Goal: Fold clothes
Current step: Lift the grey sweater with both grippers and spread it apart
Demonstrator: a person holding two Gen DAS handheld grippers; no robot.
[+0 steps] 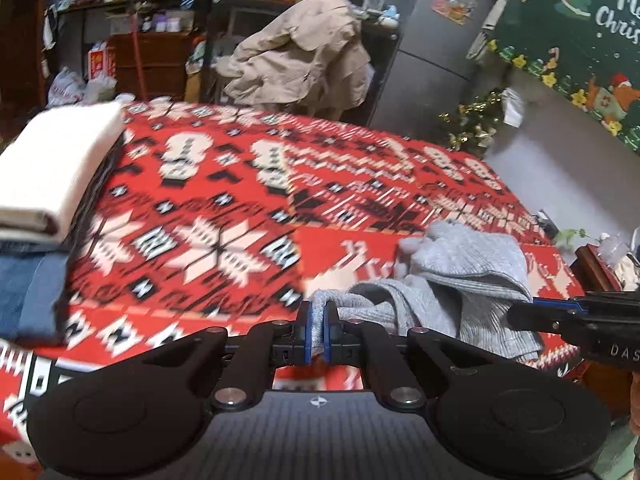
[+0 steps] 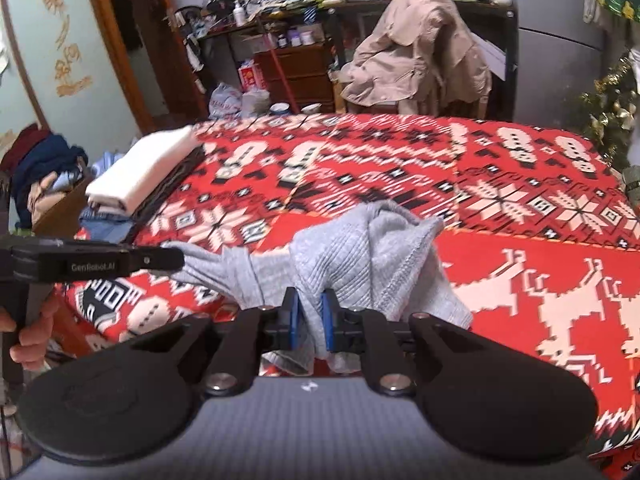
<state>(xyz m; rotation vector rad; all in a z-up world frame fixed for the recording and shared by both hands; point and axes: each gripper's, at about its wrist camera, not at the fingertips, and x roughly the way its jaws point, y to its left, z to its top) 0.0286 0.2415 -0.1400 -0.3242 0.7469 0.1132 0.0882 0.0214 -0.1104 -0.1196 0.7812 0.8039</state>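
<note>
On the far left of the table sits a pile of folded clothes [image 1: 44, 184]. A white folded cloth [image 2: 144, 170] is on top, and blue jeans [image 1: 28, 292] are under it. The pile rests on the red blanket [image 1: 224, 208] with white snowflakes and black shapes all over it.

Next comes my left gripper [image 1: 317, 326]. Its two blue pads are squeezed tight on a thin edge of the gray shirt [image 1: 460, 276]. In the right wrist view, I see this same gripper from the side, and my hand [image 2: 34, 328] wraps around its handle.

The gray shirt is bunched up and hangs between my two tools, just above the near part of the red blanket. It is soft and has little ribs in it.

Then comes my right gripper [image 2: 307, 322]. Its pads pinch a thicker fold of the same gray shirt, so they sit a little farther apart.

Behind the table, a tan jacket [image 1: 304, 52] is draped over a chair. On the far right hangs a green Christmas banner [image 1: 576, 44], with a small shiny tree [image 1: 476, 120] below it.
</note>
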